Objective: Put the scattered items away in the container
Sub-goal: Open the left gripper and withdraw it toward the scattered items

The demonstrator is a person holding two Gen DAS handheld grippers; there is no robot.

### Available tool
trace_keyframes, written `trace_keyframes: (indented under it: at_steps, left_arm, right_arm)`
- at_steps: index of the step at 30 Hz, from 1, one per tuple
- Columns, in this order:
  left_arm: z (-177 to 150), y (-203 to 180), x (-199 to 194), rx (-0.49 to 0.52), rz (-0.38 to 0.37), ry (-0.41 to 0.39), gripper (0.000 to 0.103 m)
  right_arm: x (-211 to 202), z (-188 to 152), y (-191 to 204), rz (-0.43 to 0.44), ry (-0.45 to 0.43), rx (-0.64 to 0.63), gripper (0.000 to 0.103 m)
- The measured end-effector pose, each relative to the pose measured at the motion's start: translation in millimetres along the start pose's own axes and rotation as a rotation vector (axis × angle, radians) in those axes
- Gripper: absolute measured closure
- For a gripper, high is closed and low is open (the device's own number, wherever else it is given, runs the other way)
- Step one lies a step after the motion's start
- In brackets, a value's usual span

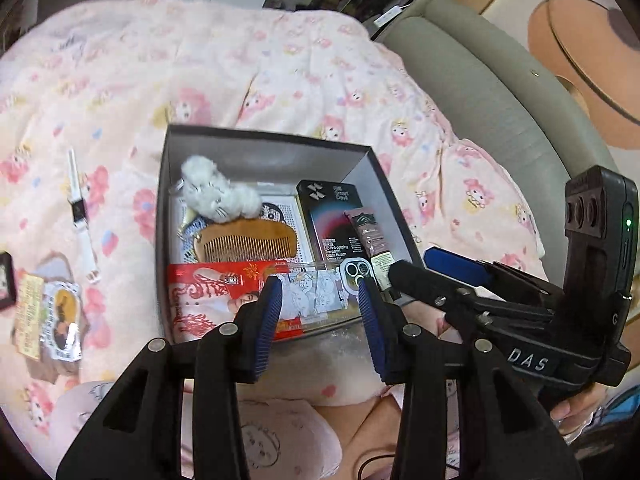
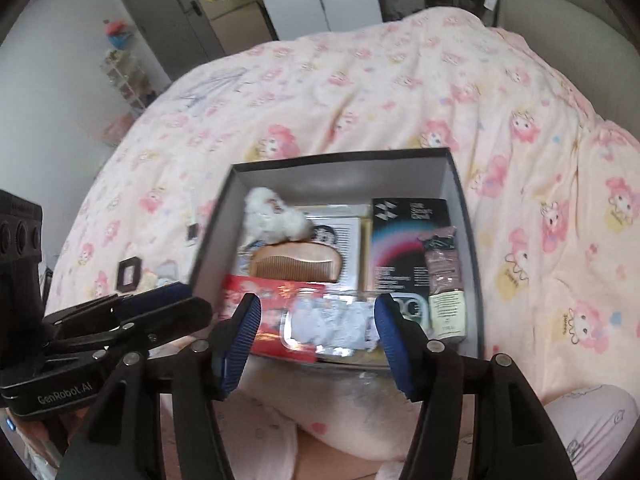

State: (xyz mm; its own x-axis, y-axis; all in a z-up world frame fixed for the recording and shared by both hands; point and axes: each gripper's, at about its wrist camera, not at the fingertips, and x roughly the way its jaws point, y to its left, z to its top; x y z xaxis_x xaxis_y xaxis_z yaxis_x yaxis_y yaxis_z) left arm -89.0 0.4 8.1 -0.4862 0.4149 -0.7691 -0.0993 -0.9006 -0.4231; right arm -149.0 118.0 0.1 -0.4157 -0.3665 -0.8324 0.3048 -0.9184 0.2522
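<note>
**Left wrist and right wrist: box nearly filled**

Left wrist view: the left gripper (image 1: 320,296) hangs released above the grey box (image 1: 264,148), which holds a plush toy (image 1: 216,196), wooden comb (image 1: 248,244), red packet (image 1: 212,292) and phone case (image 1: 356,276). A white watch (image 1: 82,216) and snack packet (image 1: 48,320) lie outside on the quilt (image 1: 280,64).

Right wrist view: the right gripper (image 2: 318,330) is also released, empty, over the box's near rim (image 2: 352,362); bare quilt surrounds it.

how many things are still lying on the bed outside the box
3 in view: a white watch left of the box, a snack packet nearer the camera, and a small black frame at the left edge. More may be hidden out of view.
</note>
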Motion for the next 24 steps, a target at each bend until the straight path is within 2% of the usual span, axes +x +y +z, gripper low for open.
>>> trace_keyframes:
  at_steps: [6,11,17,24]
  left_arm:
    - [-11.9,12.0,-31.4,-0.009,0.013,-0.044,0.061]
    - [-27.1,40.5,-57.4,-0.053,0.049,-0.084,0.061]
    - [-56.8,107.9,-88.1,-0.215,0.090,-0.143,0.061]
    - [-90.7,191.9,-97.1,-0.405,0.162,-0.165,0.061]
  right_arm:
    - [-5.9,-4.8,33.8,0.002,-0.021,-0.079,0.047]
    - [0.5,-7.1,71.7,0.037,-0.019,-0.162,0.048]
    - [36.0,-8.1,131.8,0.141,0.054,-0.257,0.048]
    - [107.1,-8.8,205.9,0.267,0.199,-0.361,0.048]
